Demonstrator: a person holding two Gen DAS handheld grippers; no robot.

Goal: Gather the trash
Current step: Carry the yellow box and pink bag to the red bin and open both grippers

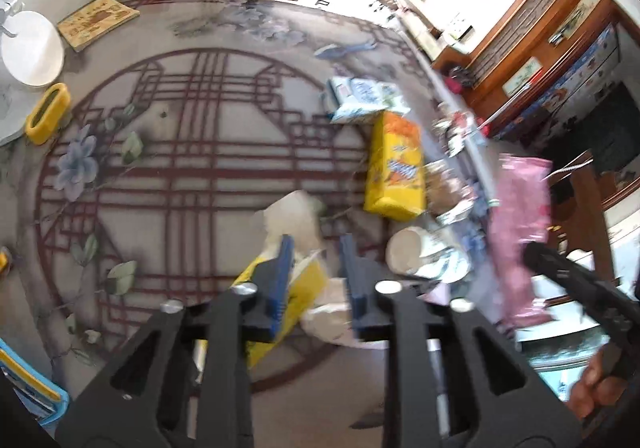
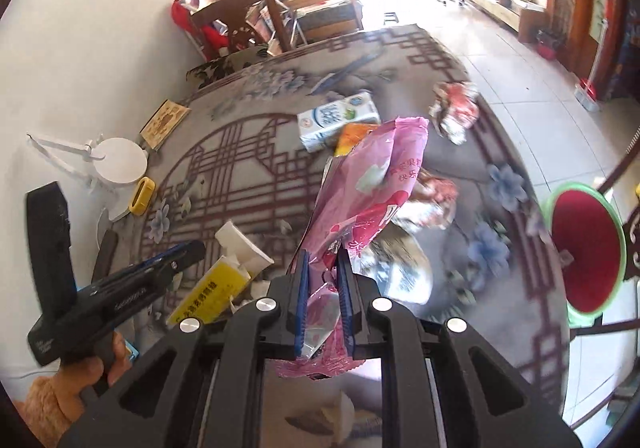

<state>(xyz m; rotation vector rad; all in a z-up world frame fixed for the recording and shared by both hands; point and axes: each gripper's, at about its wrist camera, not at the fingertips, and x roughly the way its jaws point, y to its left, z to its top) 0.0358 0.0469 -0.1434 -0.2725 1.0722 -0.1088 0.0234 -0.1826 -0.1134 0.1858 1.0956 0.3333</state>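
The right gripper (image 2: 323,280) pinches one pink wrapper (image 2: 360,208) at centre frame, above the table (image 2: 240,176). The left gripper (image 1: 316,268) stands spread over one yellow box (image 1: 296,296) with nothing pinched. On the flowered tablecloth lie one milk carton (image 2: 338,120) and two crumpled wrappers (upper right) in a sunlit tiled room.

Our two black grippers

We see each gripper, left (image 1: 316,272) and right (image 2: 323,300), built of black plastic arms with triangular cut-outs, silver round screws and ribbed blue pads (image 2: 301,300); by the right gripper, a fuzzy tan sleeve (image 2: 44,404).
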